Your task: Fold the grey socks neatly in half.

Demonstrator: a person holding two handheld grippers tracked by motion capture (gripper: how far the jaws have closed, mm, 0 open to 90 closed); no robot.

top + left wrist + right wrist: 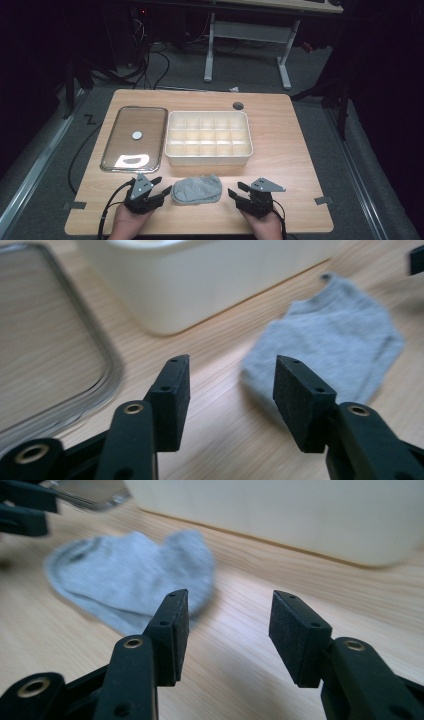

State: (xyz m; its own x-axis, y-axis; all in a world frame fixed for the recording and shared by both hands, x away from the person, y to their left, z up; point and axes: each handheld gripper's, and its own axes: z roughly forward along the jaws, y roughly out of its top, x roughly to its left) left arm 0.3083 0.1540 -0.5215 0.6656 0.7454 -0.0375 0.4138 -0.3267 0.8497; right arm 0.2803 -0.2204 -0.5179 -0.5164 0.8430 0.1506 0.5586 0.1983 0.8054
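both of my claws sit low at the near edge of the table (280, 130), held in the person's hands. my left claw (161, 186) has its jaws spread apart with nothing between them; in the left gripper view only bare wood shows between the black pads (172, 385). my right claw (238, 190) is likewise apart and empty, its pads (295, 630) over bare wood in the right gripper view.

between the two claws lies the grey sock (197, 189), flat and rumpled on the wood. it is just beside the left claw's tips, on that claw's right, close enough that i cannot tell if they touch. from the right claw it lies a little further off, to that claw's left, with a strip of table between.

ahead of both claws, just beyond the sock, stands the cream divided box (208, 134). ahead of the left claw and beside the box lies the clear lid (134, 137), flat on the table.
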